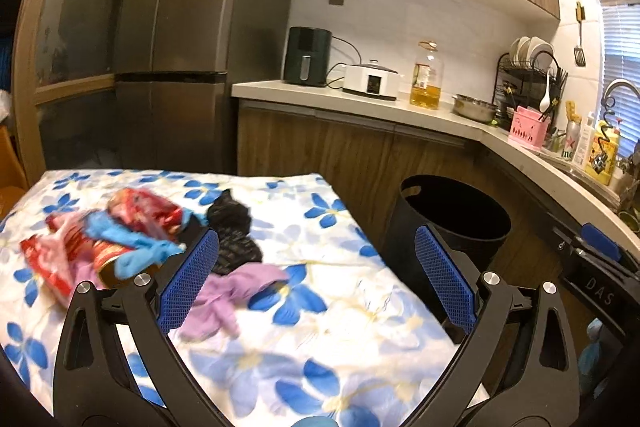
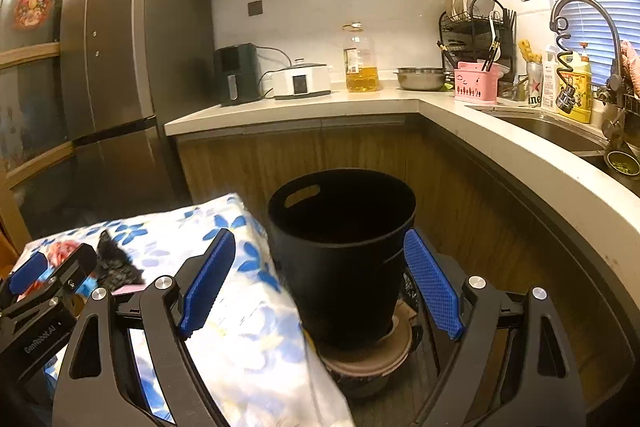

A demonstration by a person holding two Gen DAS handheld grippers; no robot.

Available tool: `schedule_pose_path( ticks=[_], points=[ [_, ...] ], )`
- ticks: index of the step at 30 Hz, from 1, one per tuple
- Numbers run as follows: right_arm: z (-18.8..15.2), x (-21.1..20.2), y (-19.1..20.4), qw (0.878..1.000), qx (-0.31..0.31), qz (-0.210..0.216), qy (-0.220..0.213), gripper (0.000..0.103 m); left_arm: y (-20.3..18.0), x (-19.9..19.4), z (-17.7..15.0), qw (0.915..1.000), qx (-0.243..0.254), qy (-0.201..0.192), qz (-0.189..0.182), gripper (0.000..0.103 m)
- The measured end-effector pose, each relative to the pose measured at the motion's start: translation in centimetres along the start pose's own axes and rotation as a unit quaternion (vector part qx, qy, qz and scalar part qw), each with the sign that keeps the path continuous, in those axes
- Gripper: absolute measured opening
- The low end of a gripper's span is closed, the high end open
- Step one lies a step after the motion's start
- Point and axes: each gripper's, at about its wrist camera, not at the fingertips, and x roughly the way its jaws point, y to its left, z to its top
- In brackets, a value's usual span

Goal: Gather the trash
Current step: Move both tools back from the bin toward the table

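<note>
Trash lies in a heap on the table's flowered cloth (image 1: 360,323): red wrappers (image 1: 140,211), a blue glove (image 1: 132,247), a crumpled black bag (image 1: 234,231) and a purple glove (image 1: 236,291). My left gripper (image 1: 320,279) hovers over the cloth just right of the heap, open and empty, its left pad next to the purple glove. The black bin (image 2: 344,247) stands off the table's right edge, its mouth dark. My right gripper (image 2: 320,285) is open in front of the bin, and nothing is pressed by its pads. The left gripper (image 2: 40,279) also shows there, beside the black bag (image 2: 112,263).
The bin rests on a round beige stand (image 2: 364,359) in the corner of a curved counter (image 2: 500,147) with wooden fronts. On the counter are an oil bottle (image 2: 360,63), a steel bowl (image 2: 420,79), a pink caddy (image 2: 476,83) and a sink (image 2: 560,135). A fridge (image 1: 172,39) stands behind the table.
</note>
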Motion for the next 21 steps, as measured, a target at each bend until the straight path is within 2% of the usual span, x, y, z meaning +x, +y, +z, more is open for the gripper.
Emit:
schedule_pose_path(
  ticks=[10, 21],
  points=[
    [-1.8, -3.2, 3.0, 1.000, -0.018, 0.023, 0.001, 0.084, 3.4, -4.3, -1.9, 0.9996, -0.013, -0.001, 0.025, 0.097],
    [-2.8, -4.3, 5.0, 0.999, -0.029, 0.042, 0.005, 0.084, 5.0, -6.3, -2.5, 0.9989, -0.024, -0.011, 0.038, 0.097]
  ],
)
